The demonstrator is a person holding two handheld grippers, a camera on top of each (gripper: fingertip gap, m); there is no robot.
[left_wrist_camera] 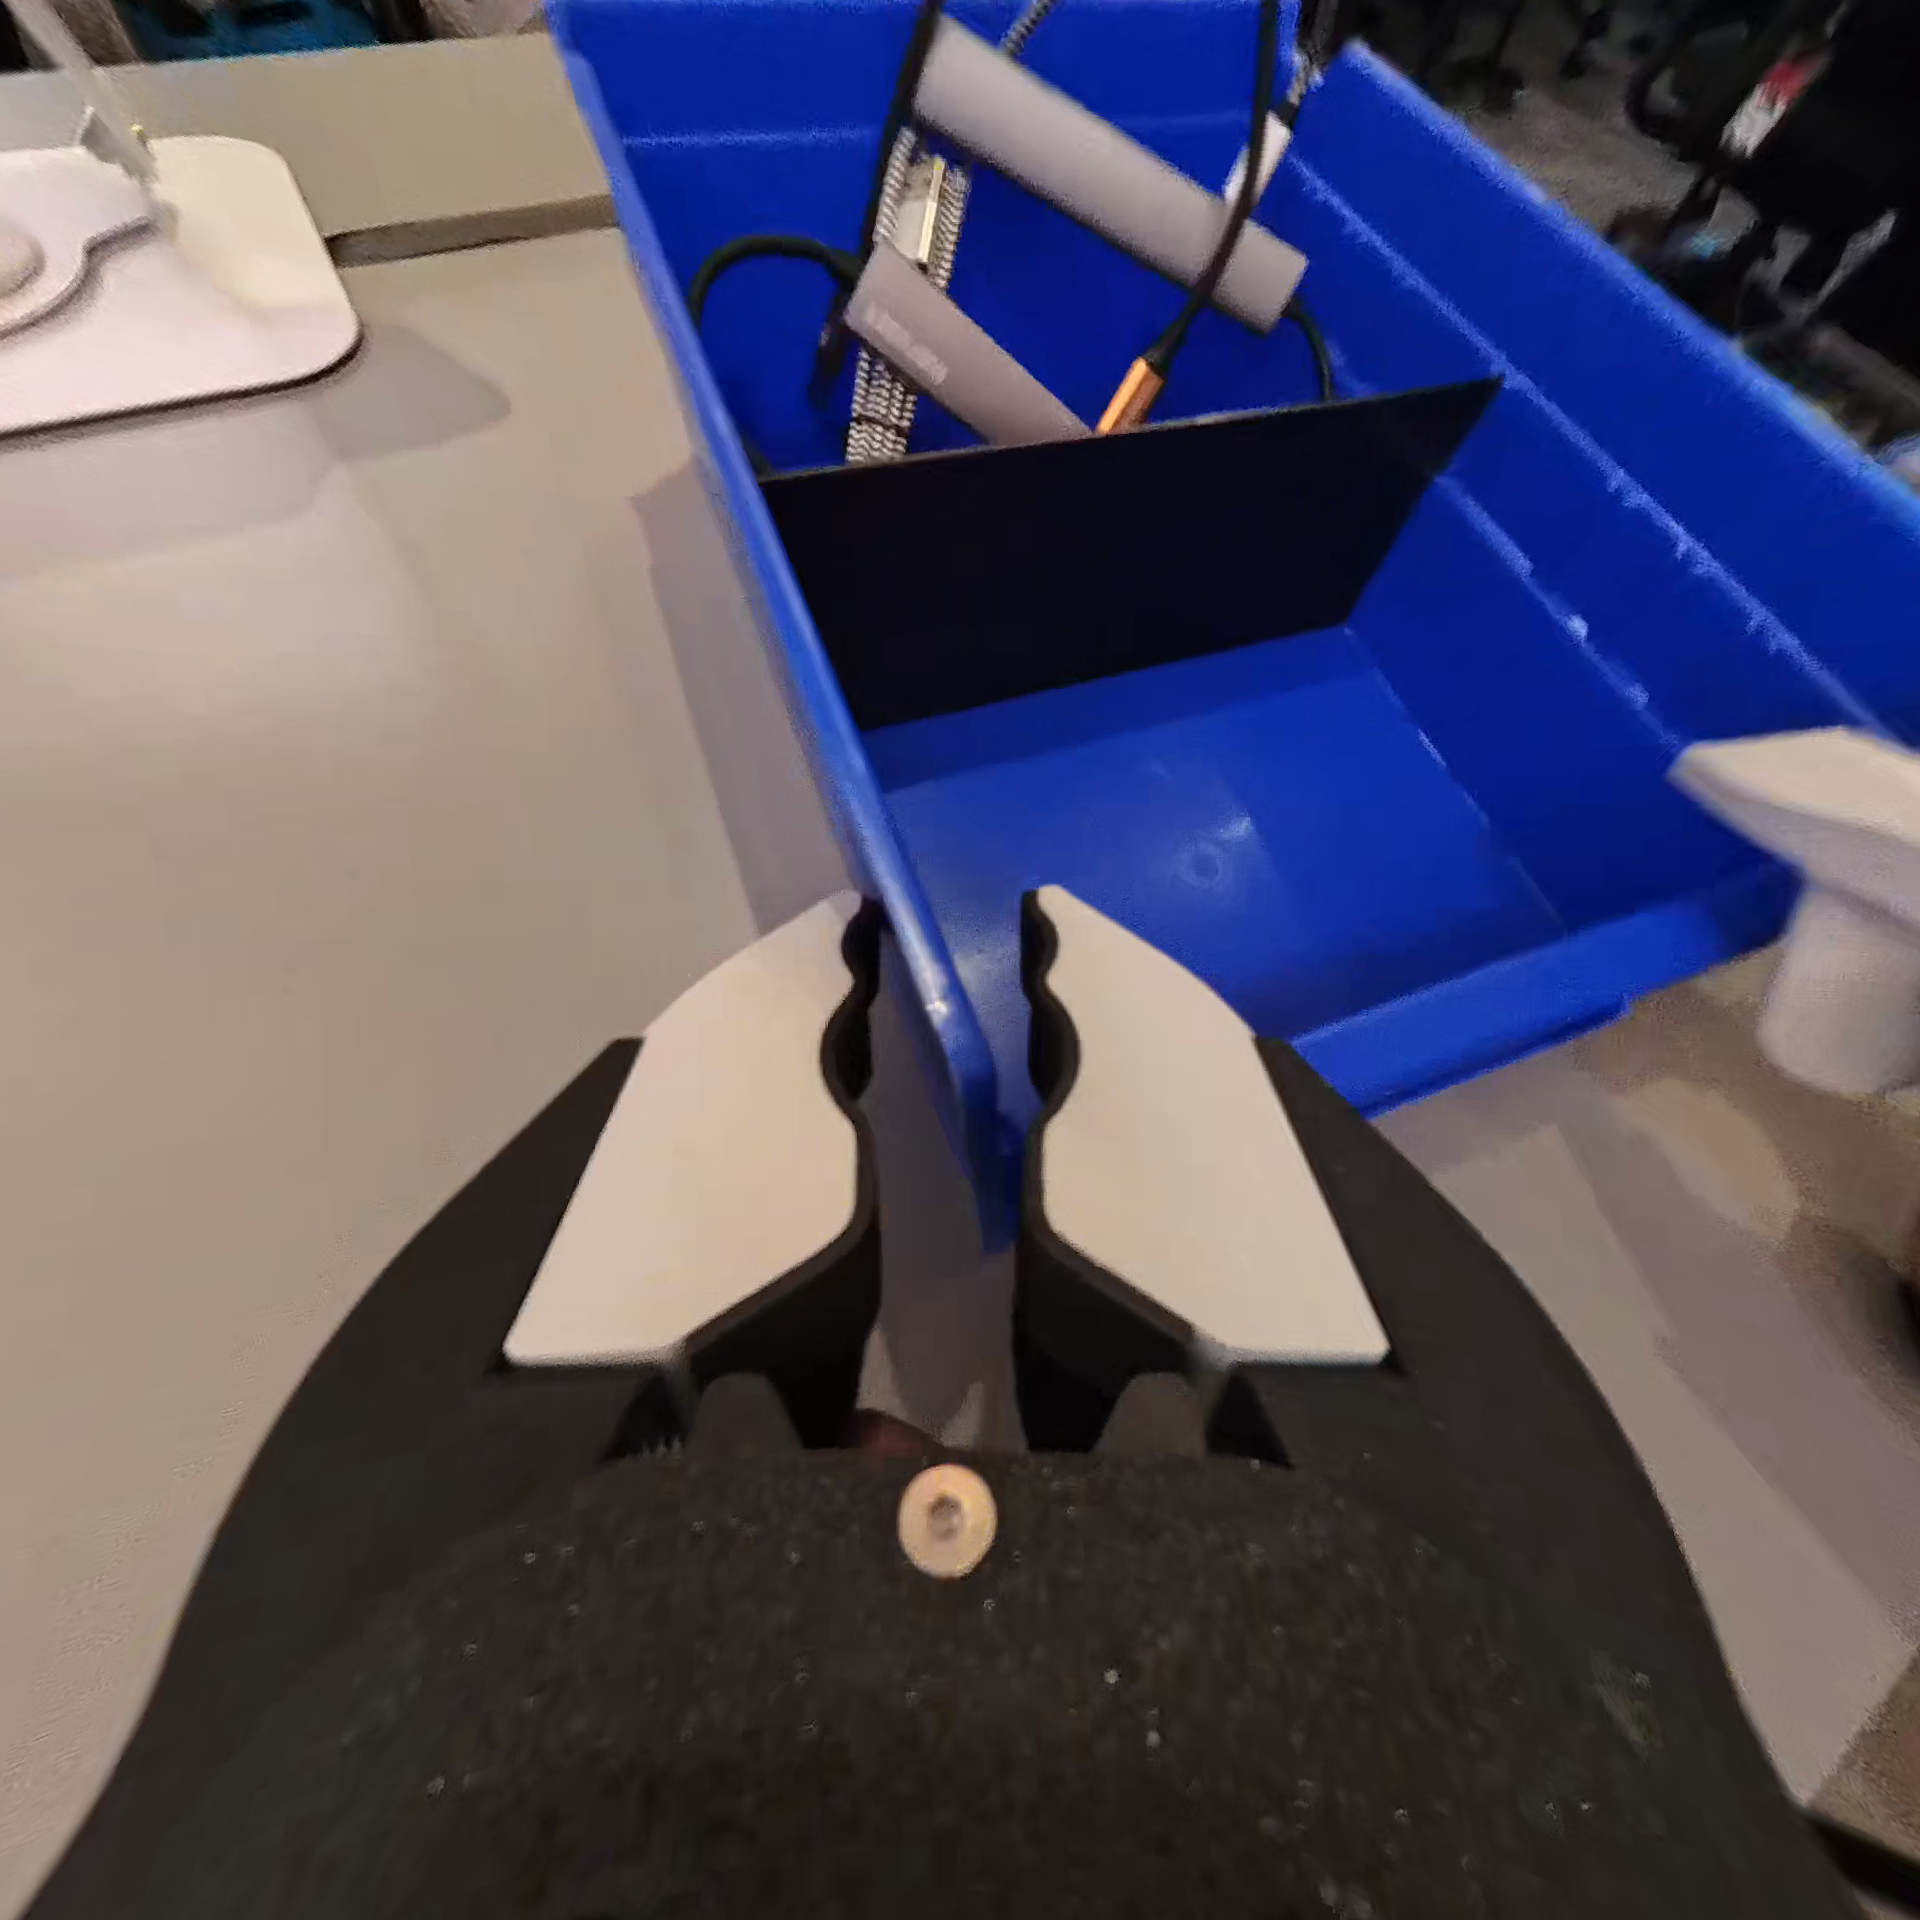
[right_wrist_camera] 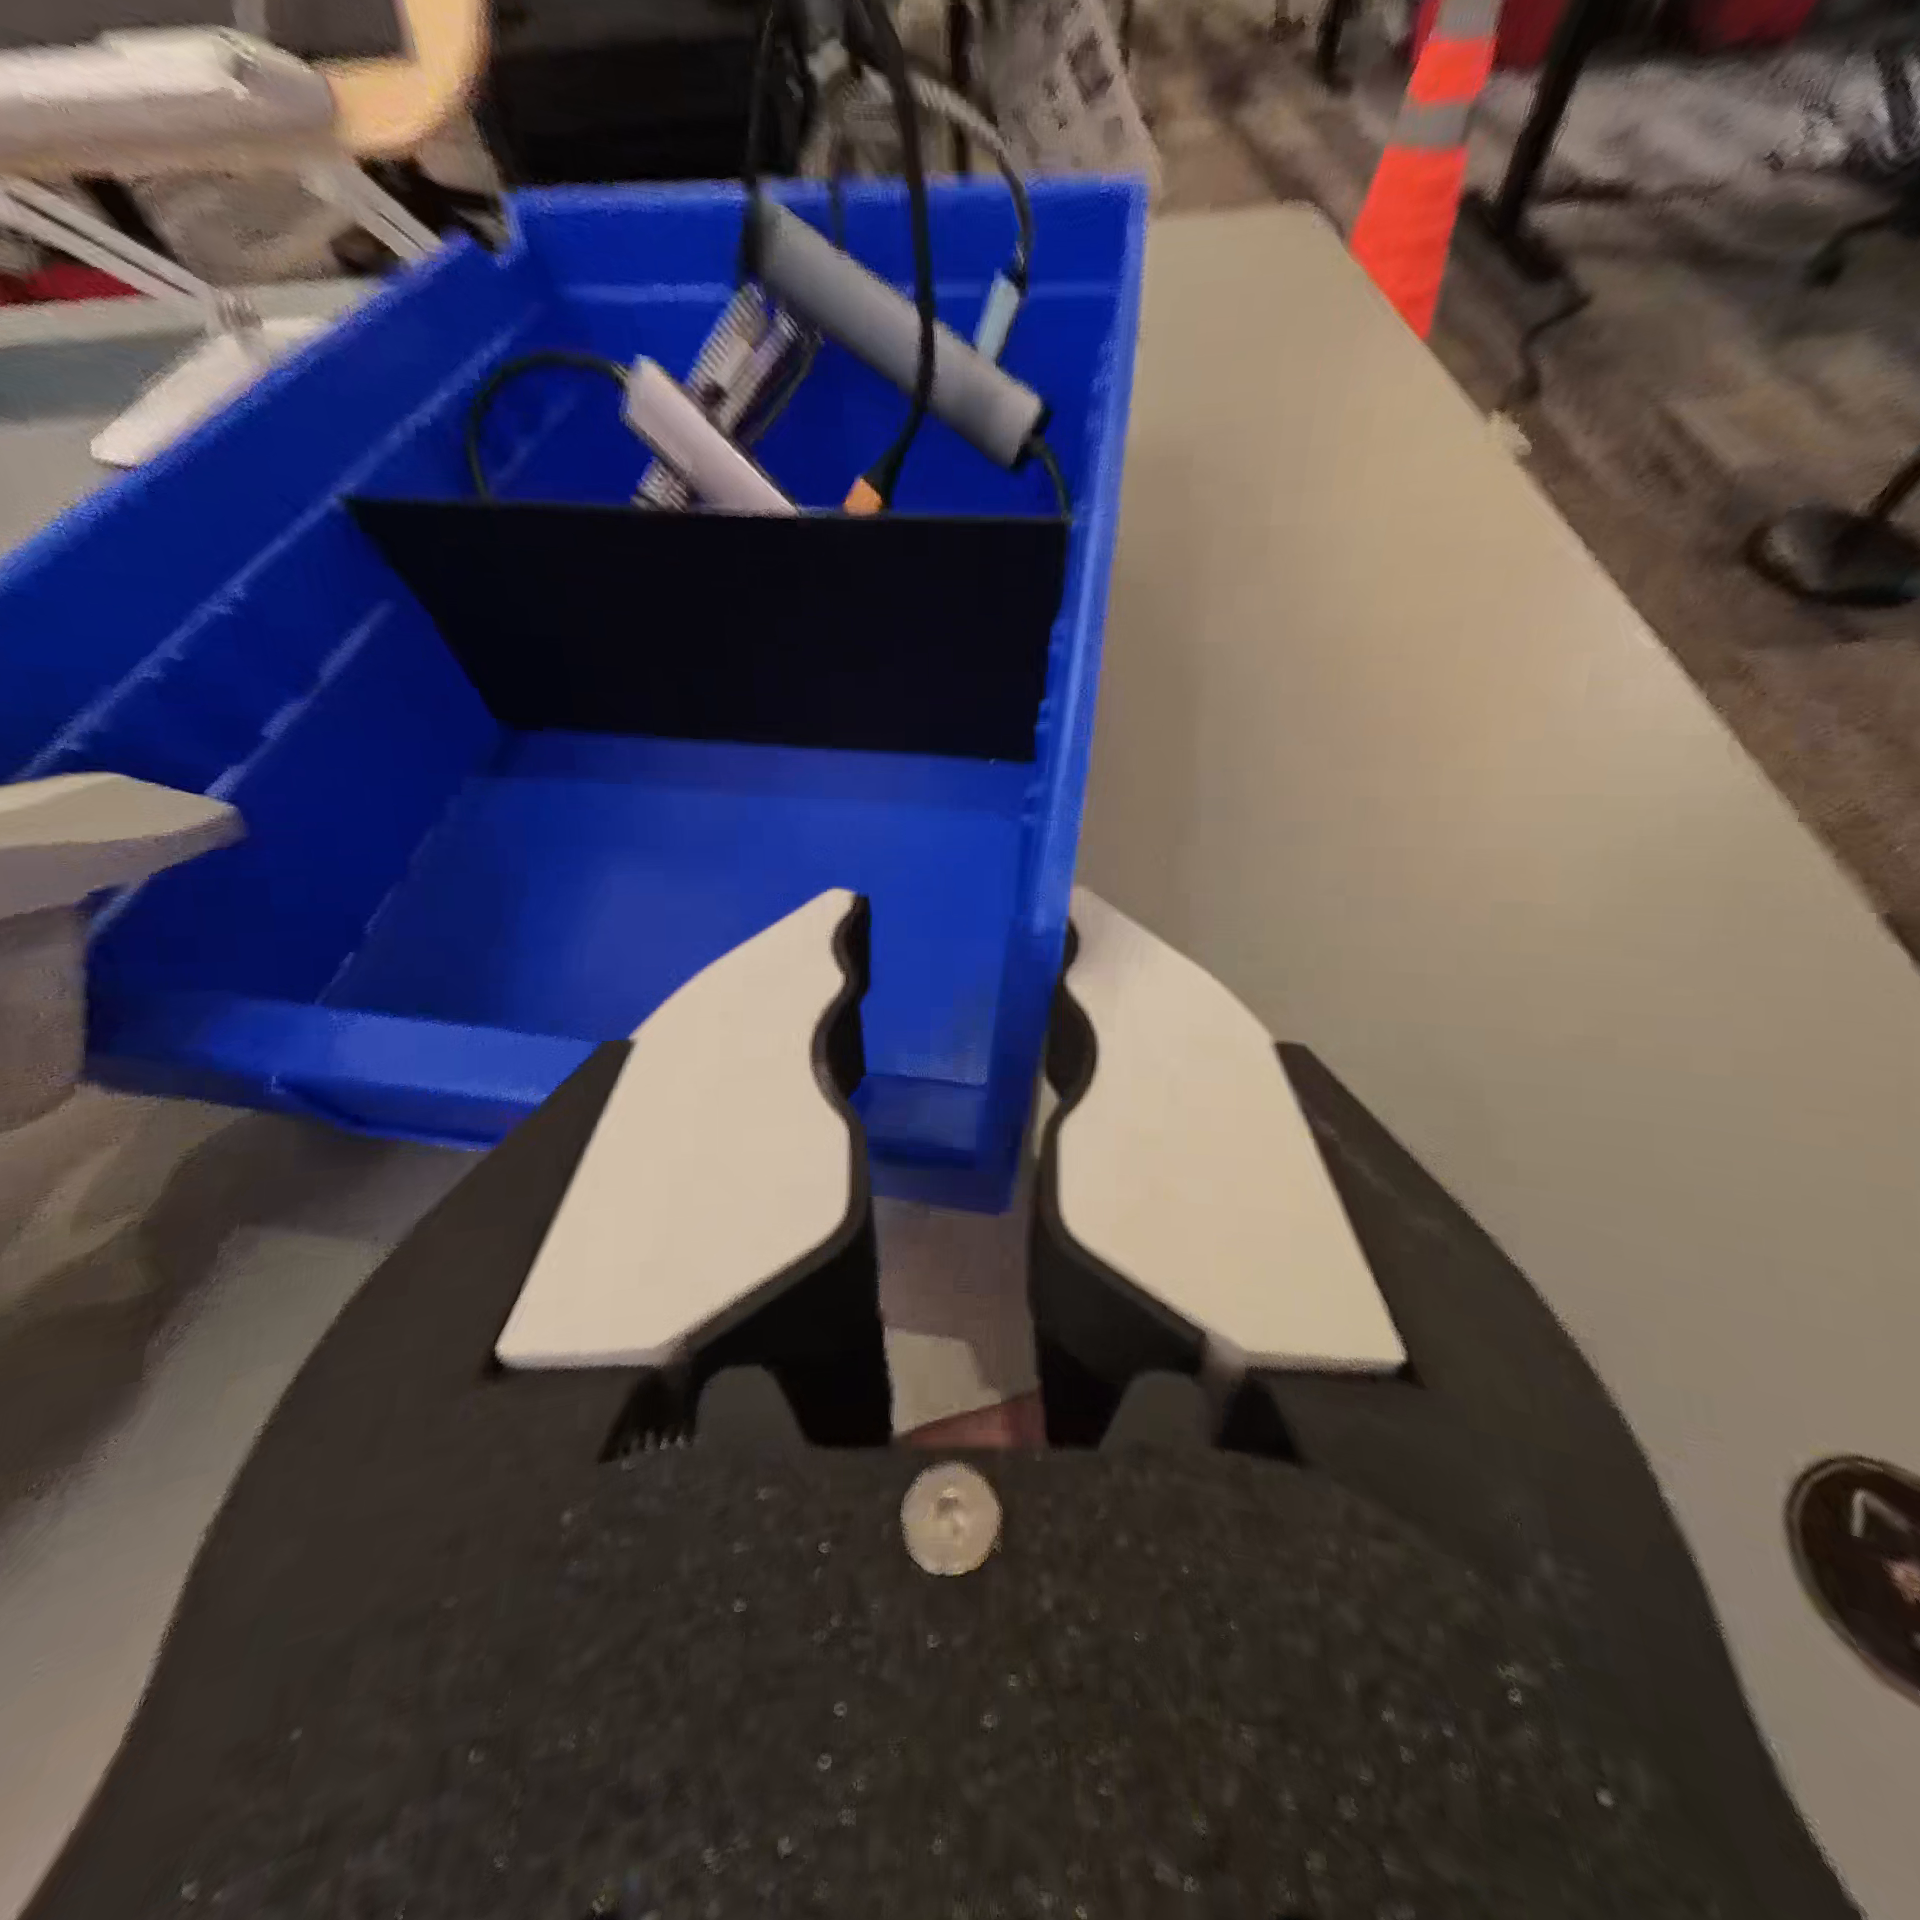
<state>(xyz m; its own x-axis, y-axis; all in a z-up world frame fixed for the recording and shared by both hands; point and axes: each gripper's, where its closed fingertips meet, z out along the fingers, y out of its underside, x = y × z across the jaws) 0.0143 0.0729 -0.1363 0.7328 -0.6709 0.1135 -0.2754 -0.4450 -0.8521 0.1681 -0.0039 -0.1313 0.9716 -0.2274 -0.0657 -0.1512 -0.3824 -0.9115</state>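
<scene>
Plastic, metal and braided cord on a matt desk

The blue bin (left_wrist_camera: 1683,582) looks like moulded plastic with a slight gloss, its floor scuffed near the middle; the divider (left_wrist_camera: 1091,561) across it is a dark, matt sheet. In the far compartment lie grey hubs (left_wrist_camera: 1101,177) with a smooth, satin, metal-like skin, a woven silver-and-white braided cable (left_wrist_camera: 888,405), and a plug with a shiny orange metallic sleeve (left_wrist_camera: 1127,395). The desk (left_wrist_camera: 312,831) is pale grey, smooth and matt. Each claw, left (left_wrist_camera: 945,935) and right (right_wrist_camera: 961,935), has smooth pale faces, black rubbery-looking ridged inner pads and a coarse, grainy black body with a bright metal screw.
</scene>
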